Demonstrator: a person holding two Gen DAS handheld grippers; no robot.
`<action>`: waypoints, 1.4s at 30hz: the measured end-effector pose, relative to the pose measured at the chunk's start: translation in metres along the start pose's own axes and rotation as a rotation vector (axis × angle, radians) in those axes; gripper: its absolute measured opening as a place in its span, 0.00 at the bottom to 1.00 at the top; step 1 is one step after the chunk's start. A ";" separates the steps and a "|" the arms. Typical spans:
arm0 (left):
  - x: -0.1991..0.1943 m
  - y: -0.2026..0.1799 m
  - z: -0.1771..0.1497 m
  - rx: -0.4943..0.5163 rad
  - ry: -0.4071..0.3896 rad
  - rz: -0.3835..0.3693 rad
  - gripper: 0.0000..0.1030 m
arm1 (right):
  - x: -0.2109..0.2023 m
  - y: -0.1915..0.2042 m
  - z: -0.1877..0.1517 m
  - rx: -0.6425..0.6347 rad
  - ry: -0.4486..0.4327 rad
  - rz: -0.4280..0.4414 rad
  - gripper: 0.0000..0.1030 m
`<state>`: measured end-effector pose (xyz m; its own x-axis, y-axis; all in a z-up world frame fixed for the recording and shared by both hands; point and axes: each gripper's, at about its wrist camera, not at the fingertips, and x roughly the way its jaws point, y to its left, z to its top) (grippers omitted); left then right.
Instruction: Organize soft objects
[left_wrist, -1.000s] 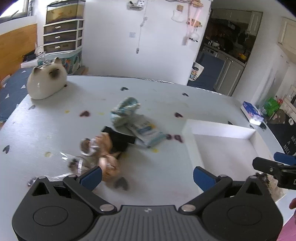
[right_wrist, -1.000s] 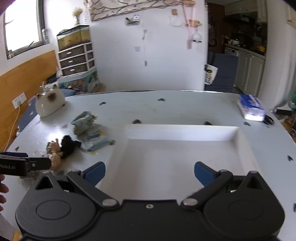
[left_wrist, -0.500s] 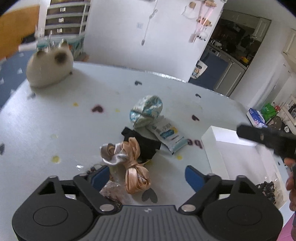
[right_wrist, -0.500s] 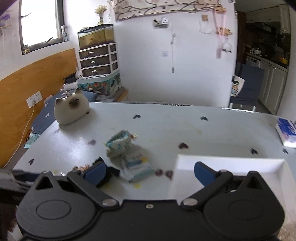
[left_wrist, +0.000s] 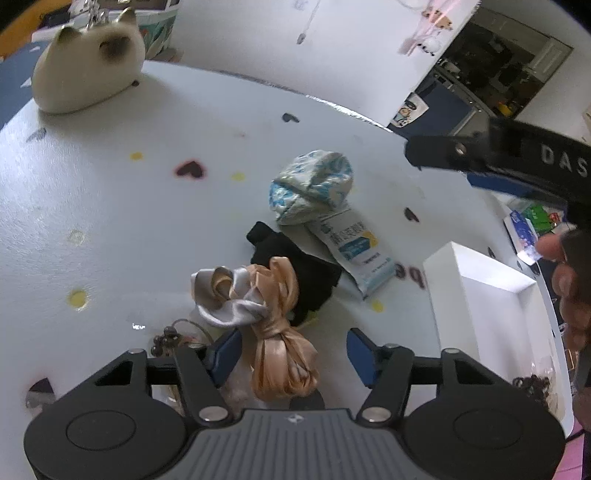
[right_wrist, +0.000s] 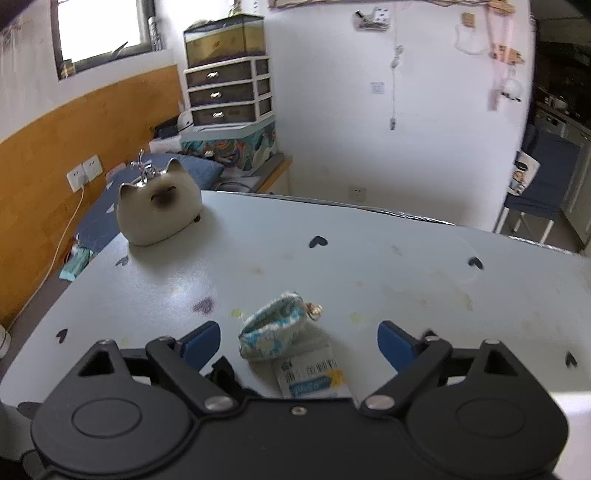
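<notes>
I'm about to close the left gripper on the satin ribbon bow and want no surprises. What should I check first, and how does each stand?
1. Satin ribbon bow between left gripper pads: ok.
2. Left jaws, just been closing, not yet pressing: ok.
3. Bow free of grey scrunchie: not ok, they touch.
4. White tray has room: ok.
5. Right gripper open, holding nothing: ok.
</notes>
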<state>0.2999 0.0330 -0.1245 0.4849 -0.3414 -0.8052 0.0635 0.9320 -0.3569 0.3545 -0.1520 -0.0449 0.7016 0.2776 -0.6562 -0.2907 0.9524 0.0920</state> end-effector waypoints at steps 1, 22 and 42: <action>0.003 0.001 0.002 -0.004 0.007 0.007 0.58 | 0.006 0.002 0.003 -0.011 0.003 0.001 0.89; -0.006 0.046 0.020 -0.104 -0.055 0.022 0.28 | 0.119 0.042 0.013 -0.232 0.163 0.039 0.77; -0.037 0.047 0.026 -0.131 -0.160 0.009 0.27 | 0.092 0.039 0.005 -0.190 0.142 0.003 0.20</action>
<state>0.3079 0.0928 -0.0992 0.6180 -0.2999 -0.7267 -0.0500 0.9075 -0.4170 0.4106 -0.0888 -0.0976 0.6058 0.2473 -0.7562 -0.4193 0.9070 -0.0393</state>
